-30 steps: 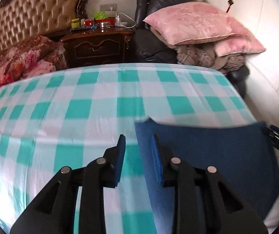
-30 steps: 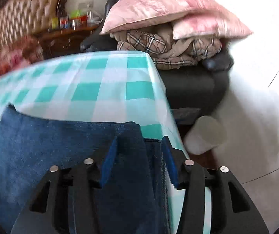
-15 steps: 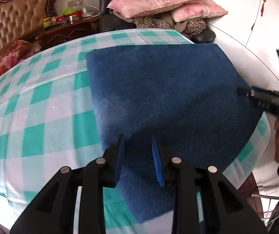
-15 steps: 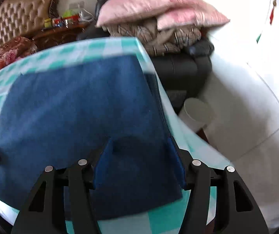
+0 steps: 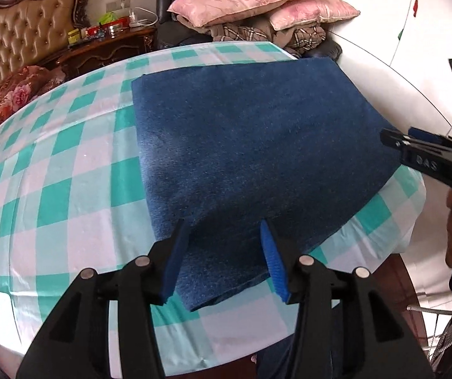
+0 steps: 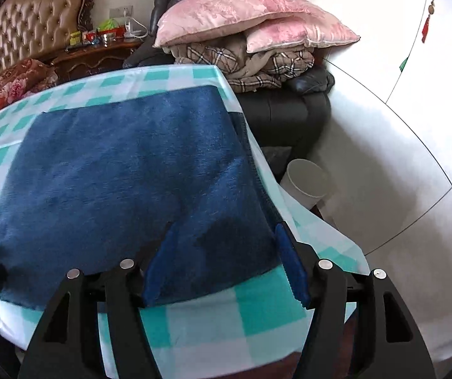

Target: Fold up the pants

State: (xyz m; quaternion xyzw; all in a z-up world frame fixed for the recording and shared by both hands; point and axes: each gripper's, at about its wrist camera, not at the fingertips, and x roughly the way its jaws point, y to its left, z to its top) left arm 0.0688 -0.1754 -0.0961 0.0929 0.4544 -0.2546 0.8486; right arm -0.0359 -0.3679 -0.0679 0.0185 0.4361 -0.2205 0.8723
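The dark blue pants (image 5: 251, 145) lie folded into a flat rectangle on the green-and-white checked tablecloth (image 5: 61, 170), near the table's right end. They also show in the right wrist view (image 6: 125, 177). My left gripper (image 5: 224, 252) is open and empty, raised over the near edge of the pants. My right gripper (image 6: 222, 259) is open and empty over the near right corner of the pants. The right gripper also shows at the right edge of the left wrist view (image 5: 428, 154).
The tablecloth (image 6: 251, 309) hangs over the table's near and right edges. Behind the table stand a dark armchair (image 6: 289, 110) piled with pink pillows (image 6: 232, 12), a wooden nightstand (image 5: 109, 47) and a tufted headboard (image 5: 20, 44). A white bin (image 6: 308, 180) stands on the floor at the right.
Both grippers have drawn back and risen from the pants' far edge to the near edge. The pants now lie flat on the table. The left jaws have opened wider.
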